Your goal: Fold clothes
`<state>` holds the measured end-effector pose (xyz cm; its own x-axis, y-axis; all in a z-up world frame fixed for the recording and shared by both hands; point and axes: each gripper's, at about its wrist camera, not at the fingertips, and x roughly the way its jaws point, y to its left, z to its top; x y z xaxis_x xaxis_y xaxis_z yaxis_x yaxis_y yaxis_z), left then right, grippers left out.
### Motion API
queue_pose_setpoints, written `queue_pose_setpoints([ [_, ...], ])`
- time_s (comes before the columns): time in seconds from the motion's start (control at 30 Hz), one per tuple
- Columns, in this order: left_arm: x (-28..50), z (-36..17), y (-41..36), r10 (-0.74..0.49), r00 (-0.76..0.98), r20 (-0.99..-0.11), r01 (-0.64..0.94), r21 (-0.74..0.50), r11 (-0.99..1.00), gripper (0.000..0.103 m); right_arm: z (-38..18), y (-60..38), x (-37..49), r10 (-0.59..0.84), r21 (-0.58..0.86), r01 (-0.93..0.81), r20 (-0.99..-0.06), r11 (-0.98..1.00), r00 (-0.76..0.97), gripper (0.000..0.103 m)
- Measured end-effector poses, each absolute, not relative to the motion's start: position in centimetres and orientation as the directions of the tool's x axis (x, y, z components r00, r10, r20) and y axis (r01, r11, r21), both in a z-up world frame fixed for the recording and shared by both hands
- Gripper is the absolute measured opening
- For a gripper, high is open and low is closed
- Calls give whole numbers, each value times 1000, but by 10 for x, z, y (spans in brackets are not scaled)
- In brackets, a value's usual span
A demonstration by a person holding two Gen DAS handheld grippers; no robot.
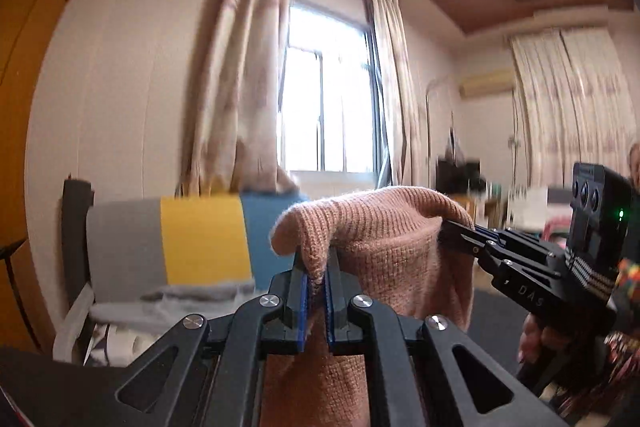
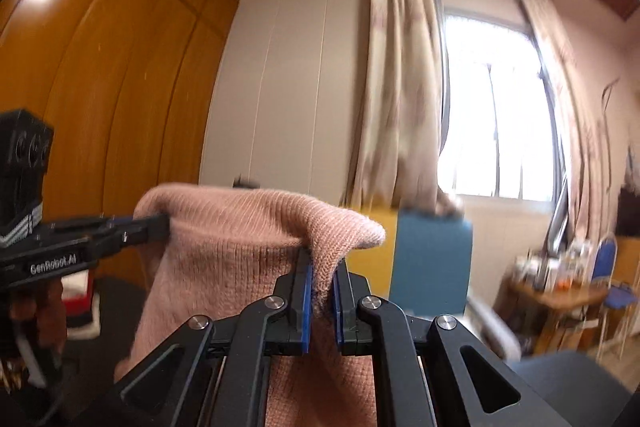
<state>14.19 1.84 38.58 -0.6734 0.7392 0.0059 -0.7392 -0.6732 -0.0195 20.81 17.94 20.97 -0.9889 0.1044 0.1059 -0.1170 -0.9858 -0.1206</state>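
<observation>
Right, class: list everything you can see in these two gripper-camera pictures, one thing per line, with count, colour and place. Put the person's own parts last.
Knitted garment: one, dusty pink, hanging between the two grippers, an edge pinched in each.
Striped panel: one, grey, yellow and blue, behind the garment below the window.
Window: one, bright, far wall.
Curtains: cream, either side of the window; more at the right.
Wardrobe doors: orange-brown wood, left side.
Air conditioner: one, cream, high on the right wall.
Small table: one, wooden, cluttered, far right.
Chair: one, blue, beside that table.
Left gripper: black, blue pads, shut on the garment.
Right gripper: black, blue pads, shut on the garment.
</observation>
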Motion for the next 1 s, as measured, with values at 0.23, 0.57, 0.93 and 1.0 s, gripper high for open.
queue_pose_setpoints([
  [0.23, 165, 450, 4, 747, -641, 177, -760, -10, -650, 5, 283, 167, 236, 83, -106, -123, 319, -987, -944, 8],
  [0.57, 168, 453, 15, 757, -629, 176, -769, -3, -639, 6, 308, 155, 263, 17, -105, -61, 377, -993, -926, 8],
  [0.93, 8, 266, 85, 605, -696, -386, -632, -70, -772, 7, 201, 242, 132, 160, 33, -164, -84, -986, -984, 7],
  [1.0, -31, 222, 88, 556, -673, -488, -582, -115, -805, 7, 176, 259, 110, 88, 126, -116, -209, -985, -974, 16],
])
